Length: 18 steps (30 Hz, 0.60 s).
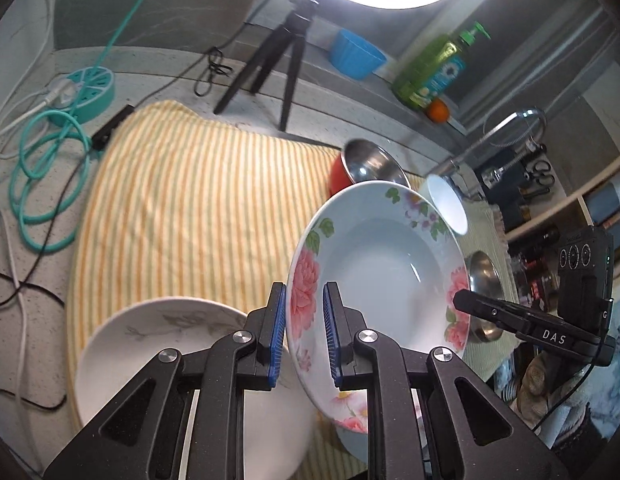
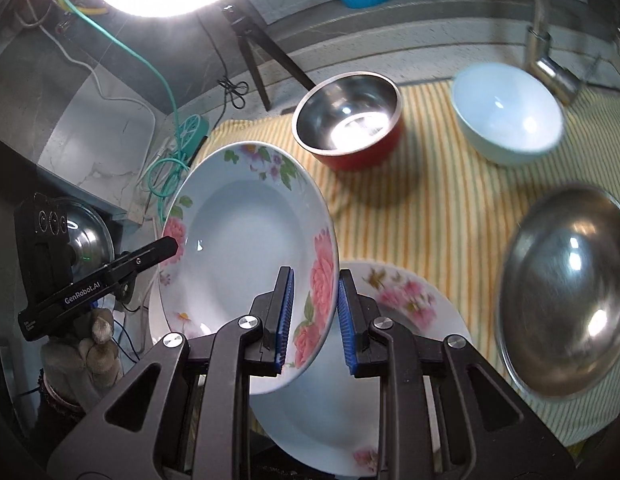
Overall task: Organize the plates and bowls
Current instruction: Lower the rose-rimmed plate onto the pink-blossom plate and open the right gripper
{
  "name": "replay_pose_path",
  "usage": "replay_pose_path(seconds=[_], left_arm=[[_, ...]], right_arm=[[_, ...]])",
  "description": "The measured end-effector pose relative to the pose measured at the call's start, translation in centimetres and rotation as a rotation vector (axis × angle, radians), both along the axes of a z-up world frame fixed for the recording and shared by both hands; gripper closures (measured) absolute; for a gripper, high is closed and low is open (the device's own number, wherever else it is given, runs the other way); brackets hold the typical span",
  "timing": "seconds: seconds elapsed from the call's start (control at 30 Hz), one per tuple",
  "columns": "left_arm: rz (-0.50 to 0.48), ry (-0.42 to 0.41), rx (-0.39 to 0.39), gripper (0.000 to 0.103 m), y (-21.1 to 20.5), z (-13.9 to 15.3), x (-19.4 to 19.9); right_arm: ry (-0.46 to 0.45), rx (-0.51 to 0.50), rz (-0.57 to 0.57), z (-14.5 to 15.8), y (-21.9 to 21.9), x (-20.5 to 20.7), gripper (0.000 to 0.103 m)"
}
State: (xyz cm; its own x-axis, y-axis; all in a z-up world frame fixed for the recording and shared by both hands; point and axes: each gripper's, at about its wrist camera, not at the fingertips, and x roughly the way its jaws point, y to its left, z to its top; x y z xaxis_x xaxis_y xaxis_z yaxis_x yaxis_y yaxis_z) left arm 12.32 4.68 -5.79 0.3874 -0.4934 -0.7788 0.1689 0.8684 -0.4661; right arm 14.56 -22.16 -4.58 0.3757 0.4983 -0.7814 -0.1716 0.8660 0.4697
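Observation:
A white deep plate with pink flowers [image 1: 384,260] is held tilted above the striped cloth, between both grippers. My left gripper [image 1: 305,336] has its blue pads either side of the plate's left rim; a gap shows on the right pad's side. My right gripper [image 2: 315,318] straddles the opposite rim [image 2: 322,280], also with a gap. A second floral plate [image 2: 394,344] lies flat under it. A white marbled plate [image 1: 170,356] lies at the lower left. A red steel-lined bowl [image 2: 348,124], a white bowl [image 2: 508,112] and a steel bowl [image 2: 566,320] stand on the cloth.
A yellow striped cloth [image 1: 182,208] covers the counter. A tripod [image 1: 270,64] with a ring light stands behind it. A teal power strip and cable [image 1: 82,92] lie at the left. A blue cup [image 1: 356,56], soap bottle [image 1: 430,68] and orange [image 1: 437,111] sit on the back ledge.

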Motion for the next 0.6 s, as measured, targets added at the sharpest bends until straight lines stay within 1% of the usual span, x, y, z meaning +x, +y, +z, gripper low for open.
replay_pose_path(seconds=[0.3, 0.6], left_arm=[[-0.086, 0.050, 0.008, 0.087, -3.6, -1.8, -2.1], [-0.140, 0.088, 0.020, 0.087, -5.9, -3.1, -3.8]], right_arm=[[0.062, 0.006, -0.074, -2.4, -3.7, -2.4, 0.080], [0.108, -0.014, -0.096, -4.4, -5.7, -4.2, 0.080]])
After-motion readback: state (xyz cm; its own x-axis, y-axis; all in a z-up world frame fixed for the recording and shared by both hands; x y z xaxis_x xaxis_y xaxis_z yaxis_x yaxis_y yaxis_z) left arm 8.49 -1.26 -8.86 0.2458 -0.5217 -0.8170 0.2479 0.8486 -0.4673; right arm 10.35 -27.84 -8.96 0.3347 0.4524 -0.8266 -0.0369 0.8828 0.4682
